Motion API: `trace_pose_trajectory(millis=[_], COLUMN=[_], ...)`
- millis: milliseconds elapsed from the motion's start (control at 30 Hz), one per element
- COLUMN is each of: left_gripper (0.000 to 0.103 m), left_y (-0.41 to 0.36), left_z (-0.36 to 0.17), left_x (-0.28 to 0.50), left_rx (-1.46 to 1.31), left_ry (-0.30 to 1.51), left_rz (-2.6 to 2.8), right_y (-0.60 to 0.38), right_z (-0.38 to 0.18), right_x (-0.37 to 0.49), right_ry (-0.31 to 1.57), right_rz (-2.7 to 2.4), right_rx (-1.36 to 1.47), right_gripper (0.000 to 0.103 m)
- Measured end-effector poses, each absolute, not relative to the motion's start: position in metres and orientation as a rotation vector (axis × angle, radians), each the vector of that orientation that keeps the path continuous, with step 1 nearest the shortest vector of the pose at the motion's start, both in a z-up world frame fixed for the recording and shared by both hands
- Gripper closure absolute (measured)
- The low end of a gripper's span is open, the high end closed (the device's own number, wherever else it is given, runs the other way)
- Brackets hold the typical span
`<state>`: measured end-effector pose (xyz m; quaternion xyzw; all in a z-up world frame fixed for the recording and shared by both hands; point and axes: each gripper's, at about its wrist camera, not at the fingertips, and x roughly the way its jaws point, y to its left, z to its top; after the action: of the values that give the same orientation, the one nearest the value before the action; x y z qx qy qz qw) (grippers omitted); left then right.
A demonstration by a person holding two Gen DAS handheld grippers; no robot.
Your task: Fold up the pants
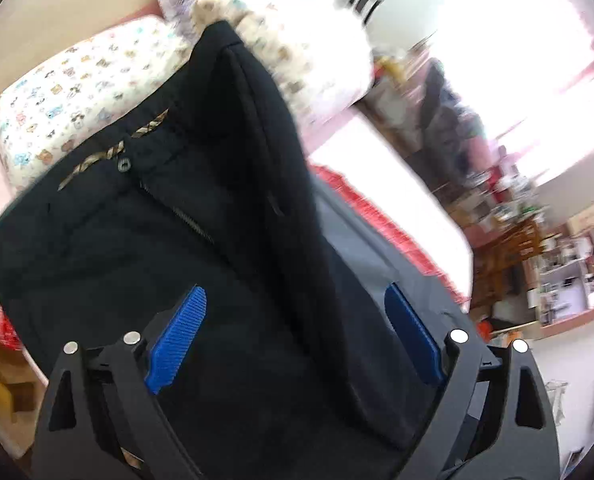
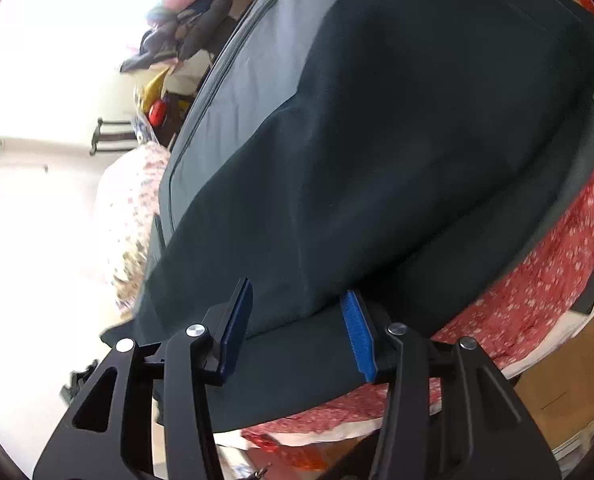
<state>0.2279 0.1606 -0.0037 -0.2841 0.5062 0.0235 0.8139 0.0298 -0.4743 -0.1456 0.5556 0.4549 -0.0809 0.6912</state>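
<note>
**Risk check: both grippers released over the pants**

We find the dark navy cloth pants (image 1: 145,256) lying on a grey mat (image 2: 249,68) spread over the bed, waistband, button and zip toward the cartoon-print white pillow (image 1: 69,96). One side is already folded over the other along a raised lengthwise ridge.

The left gripper (image 1: 297,340) stands wide apart above the seat, gripping nothing. The right gripper (image 2: 297,330) is parted too, its blue ribbed pads either side of the hem edge.

Hazards, in our judgement:
- The doubled layer may spring open, since nothing pins it.
- Closing the right jaws on one layer only would drag the fold askew.

The red floral bedspread (image 2: 537,280) lies beneath. Cluttered shelves (image 1: 569,272) and a bright window surround the bed.
</note>
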Motion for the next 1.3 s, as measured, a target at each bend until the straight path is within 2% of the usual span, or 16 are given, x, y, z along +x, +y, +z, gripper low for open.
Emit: trace_pose_trajectory(millis=[100,200,233,300,367,400,533,767,967,1033,1133,1167,1300], left_gripper=[0.014,0.021,0.027,0.047,0.086,0.089,0.093,0.093,0.093,0.093,0.093,0.093,0.093], left_y=[0.174,0.181,0.182,0.185,0.184,0.186,0.175,0.177,0.182,0.184,0.185,0.186,0.189], left_z=[-0.010,-0.014,-0.016,-0.024,-0.035,-0.036,-0.022,-0.009,-0.009,-0.010,-0.010,-0.010,-0.009], left_x=[0.265,0.290,0.297,0.312,0.320,0.320,0.310,0.293,0.286,0.285,0.282,0.281,0.277], left_rx=[-0.627,-0.638,-0.638,-0.633,-0.694,-0.728,-0.667,-0.677,-0.690,-0.697,-0.706,-0.708,-0.714], left_ry=[1.134,1.152,1.157,1.177,1.188,1.183,1.123,1.077,1.070,1.067,1.058,1.056,1.054], left_rz=[0.120,0.151,0.160,0.187,0.188,0.189,0.183,0.153,0.153,0.155,0.155,0.154,0.151], right_y=[-0.480,-0.487,-0.488,-0.493,-0.498,-0.499,-0.510,-0.533,-0.548,-0.550,-0.554,-0.556,-0.556], right_z=[-0.149,-0.156,-0.157,-0.161,-0.162,-0.162,-0.161,-0.168,-0.178,-0.180,-0.180,-0.179,-0.183], right_x=[0.019,0.003,0.001,-0.008,-0.013,-0.018,-0.031,-0.038,-0.027,-0.025,-0.021,-0.020,-0.023], right_ry=[0.992,0.970,0.963,0.927,0.909,0.901,0.844,0.739,0.756,0.750,0.742,0.754,0.833], right_rz=[-0.208,-0.246,-0.253,-0.268,-0.280,-0.286,-0.318,-0.368,-0.400,-0.409,-0.422,-0.427,-0.401], right_rx=[1.300,1.366,1.382,1.441,1.468,1.472,1.511,1.574,1.553,1.543,1.488,1.475,1.553], right_gripper=[0.055,0.055,0.055,0.055,0.055,0.055,0.055,0.055,0.056,0.061,0.086,0.089,0.089])
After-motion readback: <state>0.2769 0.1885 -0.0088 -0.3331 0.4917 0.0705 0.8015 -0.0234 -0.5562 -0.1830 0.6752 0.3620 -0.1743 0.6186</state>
